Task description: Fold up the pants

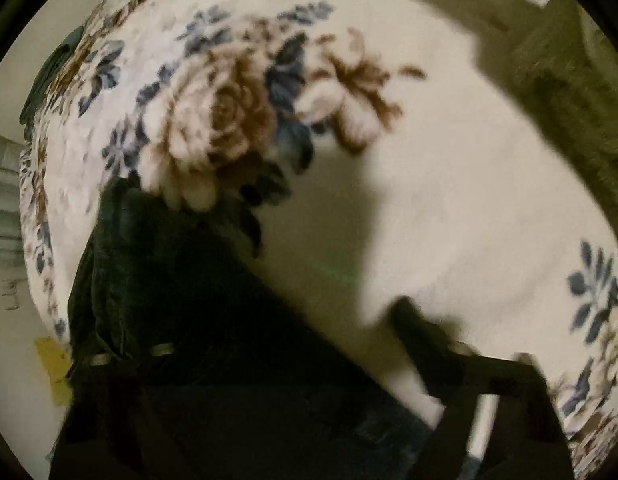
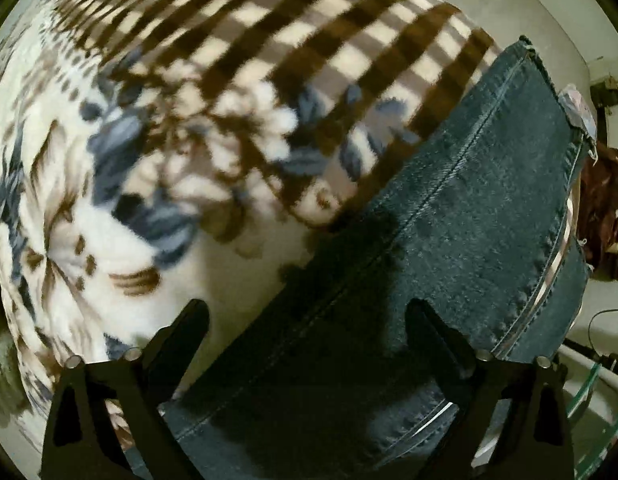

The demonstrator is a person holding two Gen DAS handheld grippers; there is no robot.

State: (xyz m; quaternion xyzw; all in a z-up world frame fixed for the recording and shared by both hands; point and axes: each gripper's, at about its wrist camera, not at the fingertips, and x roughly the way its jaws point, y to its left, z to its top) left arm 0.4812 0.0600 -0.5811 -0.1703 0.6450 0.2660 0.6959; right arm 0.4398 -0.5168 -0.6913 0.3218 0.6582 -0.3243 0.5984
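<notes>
Left wrist view: blurred. Pants (image 1: 197, 320) dark, bunched at lower left on floral blanket (image 1: 449, 168). Left tongs (image 1: 277, 364) mostly hidden by cloth; state can't be told.

Right wrist view: right tongs (image 2: 307, 320) spread apart over denim pants (image 2: 461, 216), lying flat on blanket (image 2: 157, 184).

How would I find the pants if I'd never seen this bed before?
Look for the big fluffy blanket, white with brown and blue flowers and a brown checked part. On it, toward the right in the right wrist view, lies a long strip of dark blue denim: the pants, between the spread fingers of the right gripper. They are the only plain, stitched, unpatterned cloth there.
</notes>
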